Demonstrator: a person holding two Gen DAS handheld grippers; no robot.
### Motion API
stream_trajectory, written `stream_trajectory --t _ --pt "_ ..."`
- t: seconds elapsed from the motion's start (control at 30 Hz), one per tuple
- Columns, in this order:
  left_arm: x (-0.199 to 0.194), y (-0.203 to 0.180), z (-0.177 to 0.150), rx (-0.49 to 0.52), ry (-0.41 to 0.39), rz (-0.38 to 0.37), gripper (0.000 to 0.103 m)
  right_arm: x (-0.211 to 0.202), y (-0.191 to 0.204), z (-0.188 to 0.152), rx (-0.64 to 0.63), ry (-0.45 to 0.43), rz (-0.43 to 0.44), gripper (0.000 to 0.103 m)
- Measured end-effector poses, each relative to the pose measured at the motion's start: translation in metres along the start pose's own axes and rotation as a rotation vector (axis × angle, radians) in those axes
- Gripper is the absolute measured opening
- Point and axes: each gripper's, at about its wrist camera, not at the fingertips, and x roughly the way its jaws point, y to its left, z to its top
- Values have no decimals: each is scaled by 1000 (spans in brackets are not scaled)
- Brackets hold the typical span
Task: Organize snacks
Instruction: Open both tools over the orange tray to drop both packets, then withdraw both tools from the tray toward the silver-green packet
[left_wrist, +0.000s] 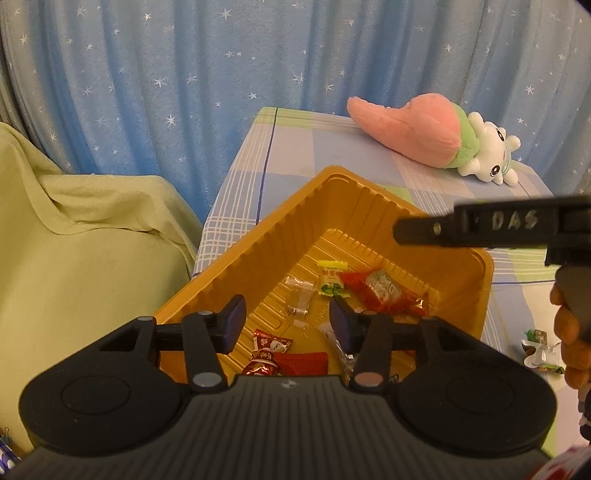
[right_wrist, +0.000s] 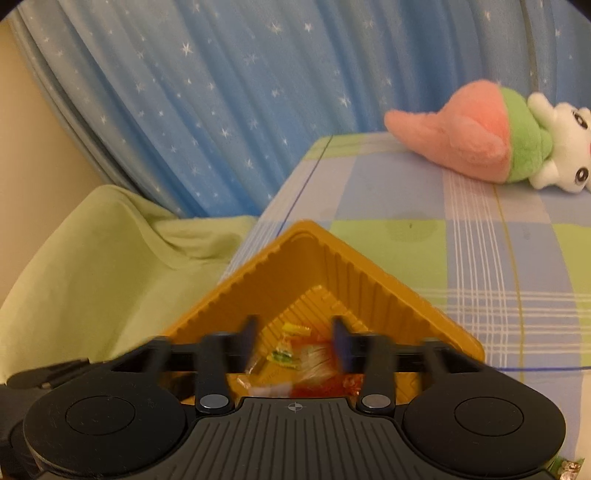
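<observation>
Light, crinkly wrapped snacks (left_wrist: 380, 291) in ribbed golden plastic tray (left_wrist: 280, 221); gripped mid-wrapper. Left gripper (left_wrist: 286, 317) and right gripper (right_wrist: 295, 341): jaws spread, empty.

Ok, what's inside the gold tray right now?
The tray holds wrapped snacks: a yellow-green packet, red packets, clear wrappers and red candies. Its near end is hidden behind the left gripper.
</observation>
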Motion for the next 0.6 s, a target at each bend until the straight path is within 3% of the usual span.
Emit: stream_trajectory --t 0.27,0.6 --pt "-11 -1 -5 -20 0 1 58 -11 -1 -2 14 -4 11 65" --pt "-38 -11 -9 -29 -23 -2 72 -48 -16 -21 66 -29 8 74"
